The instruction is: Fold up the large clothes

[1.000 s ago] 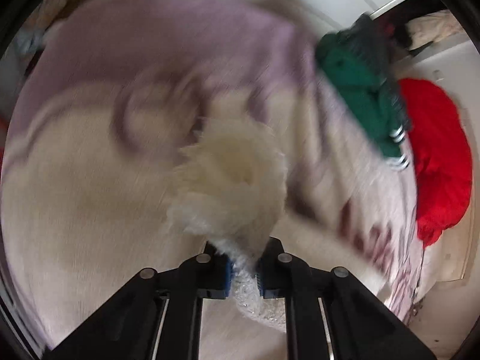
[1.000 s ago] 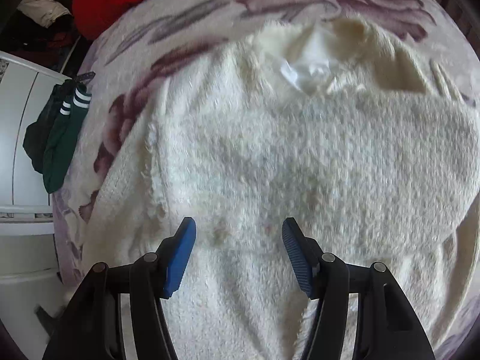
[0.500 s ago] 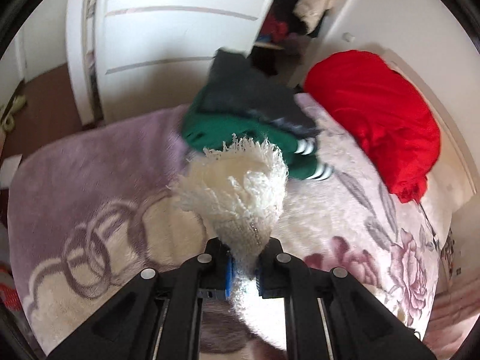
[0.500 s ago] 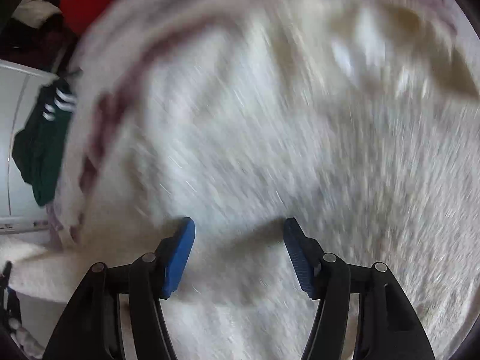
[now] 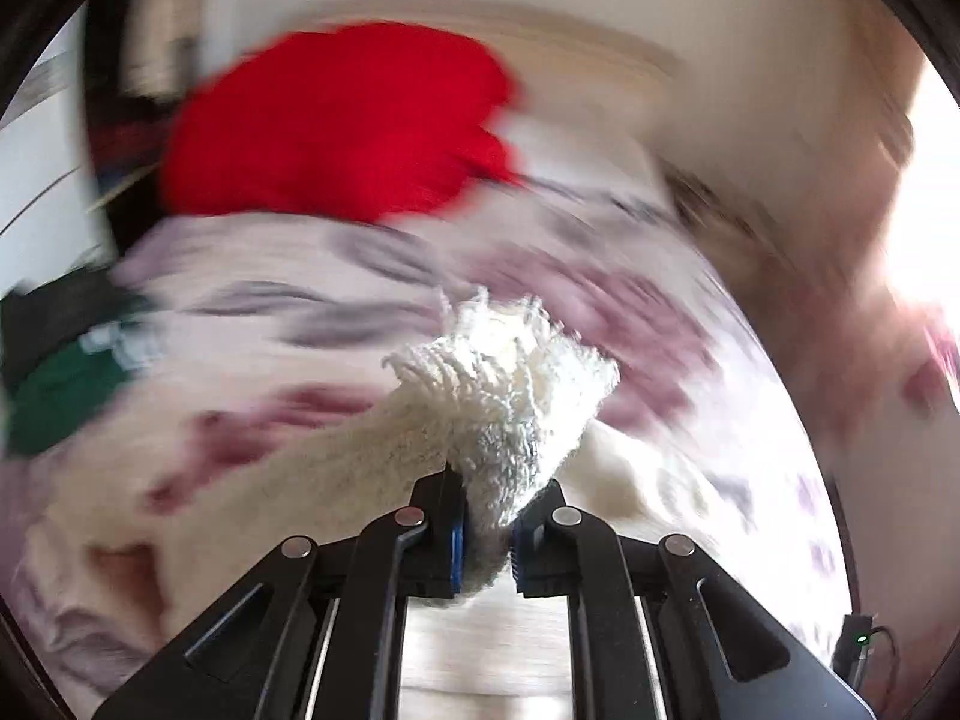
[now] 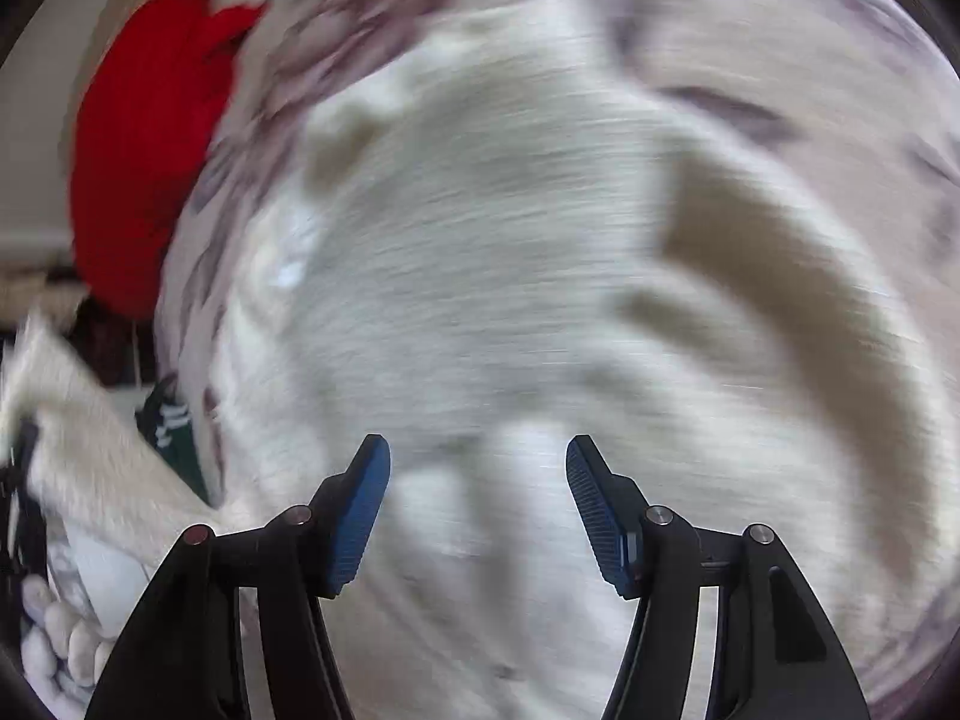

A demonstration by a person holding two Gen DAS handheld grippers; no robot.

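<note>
A fluffy cream sweater (image 6: 510, 252) lies spread over a floral bedspread (image 6: 780, 42); the right wrist view is blurred by motion. My left gripper (image 5: 486, 531) is shut on a bunched fringed edge of the cream sweater (image 5: 504, 396), which sticks up between its blue pads. That lifted cloth also shows at the left edge of the right wrist view as the sweater's raised part (image 6: 78, 432). My right gripper (image 6: 477, 504) hangs open above the middle of the sweater, nothing between its fingers.
A red garment (image 5: 336, 126) lies heaped at the far side of the bed, red garment (image 6: 144, 144) upper left in the right view. A green and dark garment (image 5: 54, 384) with white stripes lies at the bed's left edge. A pale wall stands behind.
My left gripper has swung with the held sweater edge, its view turning from the white wardrobe to the red garment. My right gripper has moved fast across the sweater and rolled, still open.
</note>
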